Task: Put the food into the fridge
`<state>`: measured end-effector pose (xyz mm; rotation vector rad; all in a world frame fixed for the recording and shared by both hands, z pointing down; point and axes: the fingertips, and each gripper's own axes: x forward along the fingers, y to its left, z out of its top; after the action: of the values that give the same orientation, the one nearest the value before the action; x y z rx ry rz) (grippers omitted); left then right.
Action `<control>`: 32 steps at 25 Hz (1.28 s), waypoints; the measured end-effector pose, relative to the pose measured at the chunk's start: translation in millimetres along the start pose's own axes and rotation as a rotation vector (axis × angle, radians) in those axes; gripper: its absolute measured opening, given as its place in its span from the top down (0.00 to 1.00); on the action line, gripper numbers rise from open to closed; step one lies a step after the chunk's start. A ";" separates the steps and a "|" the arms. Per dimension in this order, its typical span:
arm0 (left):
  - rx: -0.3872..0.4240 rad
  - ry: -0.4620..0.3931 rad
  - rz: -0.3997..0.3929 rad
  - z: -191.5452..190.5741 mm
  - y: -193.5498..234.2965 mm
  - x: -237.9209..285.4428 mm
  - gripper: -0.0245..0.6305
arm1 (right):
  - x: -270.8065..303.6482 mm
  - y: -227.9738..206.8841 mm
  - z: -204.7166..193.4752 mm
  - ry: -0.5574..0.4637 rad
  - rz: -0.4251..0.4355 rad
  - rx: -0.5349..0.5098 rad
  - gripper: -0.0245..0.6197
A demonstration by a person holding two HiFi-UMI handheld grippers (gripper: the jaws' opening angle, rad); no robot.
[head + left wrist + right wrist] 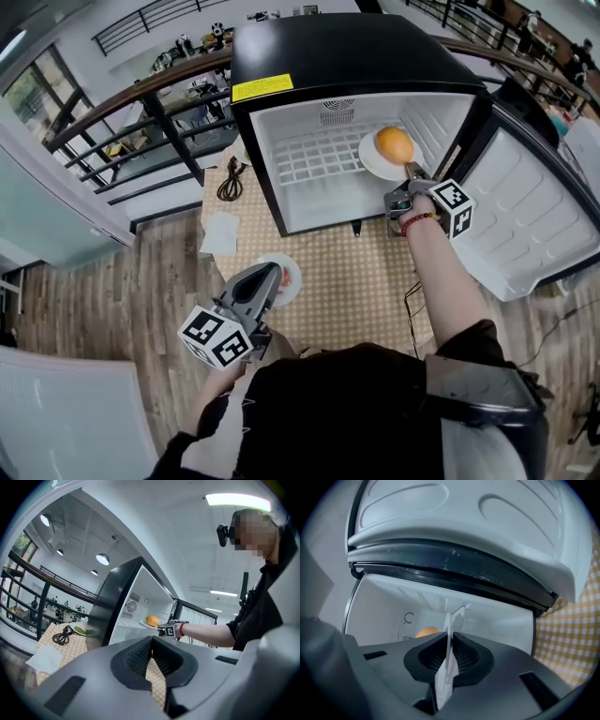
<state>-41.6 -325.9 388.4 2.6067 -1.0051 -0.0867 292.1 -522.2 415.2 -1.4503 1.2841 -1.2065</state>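
Observation:
A round orange food lies on a white plate inside the open black fridge, above its wire shelf. My right gripper is shut on that plate's near rim. In the right gripper view the rim stands edge-on between the jaws of my right gripper, with the food behind. My left gripper is shut and empty, low over the table beside a second plate with food. From the left gripper view its jaws meet, and the orange food shows far off.
The fridge door hangs open to the right, close to my right arm. A black cable and a white napkin lie on the checkered cloth left of the fridge. A dish with green food sits beside the fridge. A railing runs behind.

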 end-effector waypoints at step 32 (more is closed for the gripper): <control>-0.019 -0.027 0.074 -1.4 10.3 -12.0 0.94 | 32.2 12.1 10.6 -0.057 -0.130 -0.161 0.92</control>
<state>-56.9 -324.6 392.4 2.5547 -1.1032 -0.1134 300.6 -555.8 405.5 -1.6950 1.2887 -1.1577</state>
